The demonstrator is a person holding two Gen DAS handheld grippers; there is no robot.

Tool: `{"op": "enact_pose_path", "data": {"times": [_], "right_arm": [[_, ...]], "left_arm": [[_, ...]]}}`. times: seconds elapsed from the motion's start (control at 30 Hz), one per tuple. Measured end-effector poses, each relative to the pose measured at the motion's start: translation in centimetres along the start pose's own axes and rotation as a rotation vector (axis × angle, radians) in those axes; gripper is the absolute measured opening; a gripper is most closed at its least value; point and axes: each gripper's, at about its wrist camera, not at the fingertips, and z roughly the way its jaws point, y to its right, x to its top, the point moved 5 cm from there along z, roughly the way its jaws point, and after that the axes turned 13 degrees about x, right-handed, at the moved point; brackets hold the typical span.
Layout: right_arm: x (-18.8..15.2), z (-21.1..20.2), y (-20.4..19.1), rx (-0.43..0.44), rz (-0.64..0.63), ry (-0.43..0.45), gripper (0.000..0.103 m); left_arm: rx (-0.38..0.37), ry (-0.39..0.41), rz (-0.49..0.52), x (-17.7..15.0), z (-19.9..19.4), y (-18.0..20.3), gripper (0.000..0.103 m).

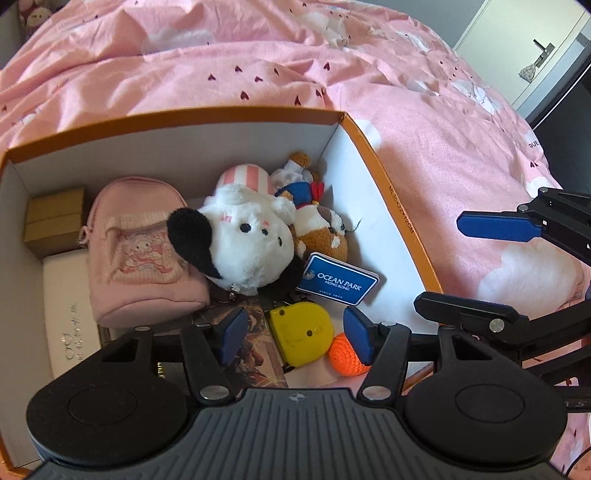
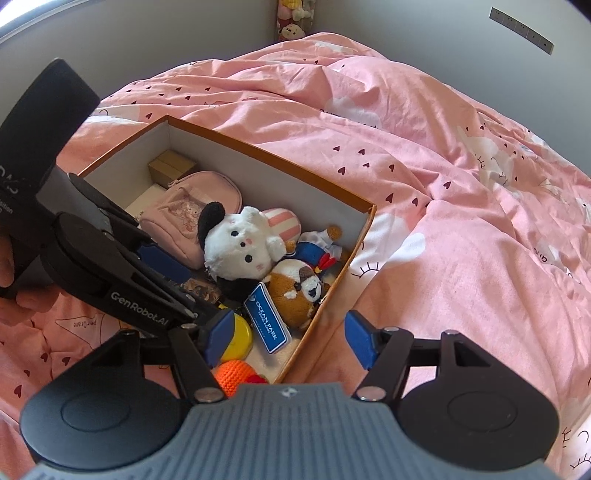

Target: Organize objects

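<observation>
An orange-rimmed cardboard box (image 1: 373, 158) (image 2: 266, 155) lies on the pink bed. Inside are a white plush dog (image 1: 247, 236) (image 2: 240, 245), a brown plush with a blue Ocean Park tag (image 1: 338, 284) (image 2: 267, 319), a pink pouch (image 1: 136, 251) (image 2: 184, 210), a yellow toy (image 1: 301, 332) (image 2: 240, 338), an orange crochet ball (image 1: 345, 356) (image 2: 234, 373) and a tan small box (image 1: 53, 218) (image 2: 170, 166). My left gripper (image 1: 295, 336) is open and empty, low over the box's near end. My right gripper (image 2: 288, 339) is open and empty above the box's near corner.
The pink heart-print duvet (image 1: 424, 110) (image 2: 443, 184) covers the bed around the box. A white flat box (image 1: 70, 332) and a picture card (image 1: 255, 339) lie in the box's bottom. A door with a handle (image 1: 543, 51) stands at the far right. A grey wall (image 2: 221, 29) is behind the bed.
</observation>
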Motion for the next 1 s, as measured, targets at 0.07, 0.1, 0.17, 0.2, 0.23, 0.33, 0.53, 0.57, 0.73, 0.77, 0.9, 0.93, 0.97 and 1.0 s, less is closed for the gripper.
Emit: {"op": "enact_pose_path", "data": {"times": [0.07, 0.1, 0.17, 0.2, 0.23, 0.33, 0.53, 0.57, 0.73, 0.77, 0.9, 0.93, 0.97, 1.0], "right_arm": [[0.0, -0.4, -0.5, 0.003, 0.006, 0.012, 0.068], [0.0, -0.6, -0.8, 0.006, 0.012, 0.021, 0.071], [0.0, -1.1, -1.5, 0.01, 0.025, 0.044, 0.076], [0.0, -1.3, -1.8, 0.013, 0.032, 0.054, 0.077], [0.0, -1.5, -2.1, 0.015, 0.04, 0.062, 0.078], [0.0, -2.2, -3.0, 0.015, 0.068, 0.095, 0.079], [0.6, -4.2, -4.3, 0.008, 0.149, 0.22, 0.091], [0.7, -4.6, -4.5, 0.003, 0.158, 0.247, 0.091], [1.1, -6.3, -5.8, -0.039, 0.179, 0.352, 0.098], [1.2, -6.7, -6.1, -0.046, 0.184, 0.374, 0.099], [1.3, -8.1, -7.1, -0.069, 0.212, 0.48, 0.101], [1.2, -8.3, -7.4, -0.081, 0.215, 0.505, 0.101], [1.2, -8.5, -7.7, -0.094, 0.216, 0.526, 0.101], [1.1, -8.6, -8.0, -0.106, 0.216, 0.542, 0.101]], "left_arm": [[0.037, 0.049, -0.001, -0.2, -1.5, -0.5, 0.073], [0.051, 0.071, -0.004, -0.2, -2.1, -0.7, 0.075], [0.078, 0.113, -0.013, -0.2, -3.4, -1.1, 0.077], [0.092, 0.134, -0.018, -0.3, -4.1, -1.4, 0.078], [0.107, 0.154, -0.024, -0.3, -4.7, -1.4, 0.08], [0.151, 0.233, -0.043, -0.6, -6.8, -2.1, 0.085], [0.286, 0.481, -0.087, -1.6, -11.6, -2.9, 0.089], [0.312, 0.52, -0.098, -1.8, -12.3, -3.0, 0.089], [0.399, 0.659, -0.135, -3.0, -15.3, -3.8, 0.09], [0.401, 0.692, -0.135, -3.2, -16.0, -4.0, 0.09], [0.428, 0.77, -0.148, -4.0, -17.4, -4.4, 0.093], [0.431, 0.778, -0.159, -4.2, -17.5, -4.5, 0.094], [0.434, 0.781, -0.175, -4.3, -17.6, -4.6, 0.094], [0.43, 0.779, -0.193, -4.5, -17.6, -4.8, 0.094]]}}
